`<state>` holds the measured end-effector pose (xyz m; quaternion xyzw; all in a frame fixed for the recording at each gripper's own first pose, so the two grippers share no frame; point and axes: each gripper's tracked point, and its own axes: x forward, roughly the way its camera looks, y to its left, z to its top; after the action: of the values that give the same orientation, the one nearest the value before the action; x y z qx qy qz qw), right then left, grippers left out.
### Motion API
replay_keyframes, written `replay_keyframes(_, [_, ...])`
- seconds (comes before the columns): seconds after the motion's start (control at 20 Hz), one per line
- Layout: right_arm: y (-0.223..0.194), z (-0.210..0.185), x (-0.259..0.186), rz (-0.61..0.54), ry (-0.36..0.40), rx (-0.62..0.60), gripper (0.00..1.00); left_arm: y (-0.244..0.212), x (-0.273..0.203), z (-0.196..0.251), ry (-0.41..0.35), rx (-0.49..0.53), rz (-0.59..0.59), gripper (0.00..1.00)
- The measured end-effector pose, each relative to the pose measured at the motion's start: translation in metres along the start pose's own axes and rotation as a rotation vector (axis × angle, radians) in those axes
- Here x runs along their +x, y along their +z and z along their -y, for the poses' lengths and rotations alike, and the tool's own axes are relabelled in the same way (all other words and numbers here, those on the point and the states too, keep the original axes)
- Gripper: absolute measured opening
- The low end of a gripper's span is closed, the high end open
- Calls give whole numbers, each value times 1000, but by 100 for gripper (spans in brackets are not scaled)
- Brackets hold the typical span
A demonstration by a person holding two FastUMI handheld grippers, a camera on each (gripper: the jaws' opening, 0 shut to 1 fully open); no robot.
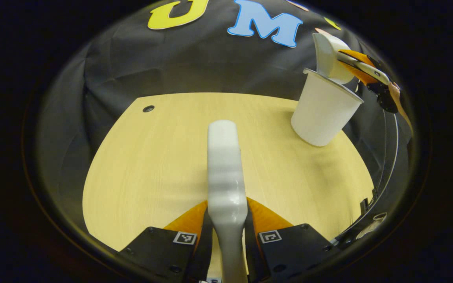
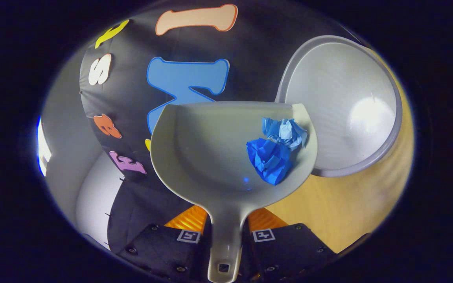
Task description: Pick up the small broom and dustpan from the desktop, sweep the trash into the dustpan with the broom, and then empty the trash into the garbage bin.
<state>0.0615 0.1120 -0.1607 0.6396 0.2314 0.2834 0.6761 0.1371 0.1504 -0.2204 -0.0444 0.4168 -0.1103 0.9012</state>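
The right gripper (image 2: 223, 236) is clamping the dustpan (image 2: 210, 157) by its handle, tipping it at the rim of the white garbage bin (image 2: 344, 102) with 2 blue paper wads (image 2: 275, 151) lying inside the pan. The left gripper (image 1: 226, 236) is squeezing the small broom (image 1: 224, 173) over the wooden desktop (image 1: 151, 165), well apart from the bin.

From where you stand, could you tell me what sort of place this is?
Probably a recording booth rather than a home: a black cloth wall behind a bare wooden desktop, with only a white garbage bin standing on it.
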Motion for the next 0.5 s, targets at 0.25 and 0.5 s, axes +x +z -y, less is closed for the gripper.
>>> replay_keyframes(0.25, [-3, -10, -3, 49, 47, 67, 34, 1, 0, 6, -6, 9, -1, 45])
replay_keyframes(0.5, [-2, -10, -5, 61, 54, 59, 34, 0, -4, 5, 2, 9, 5, 46])
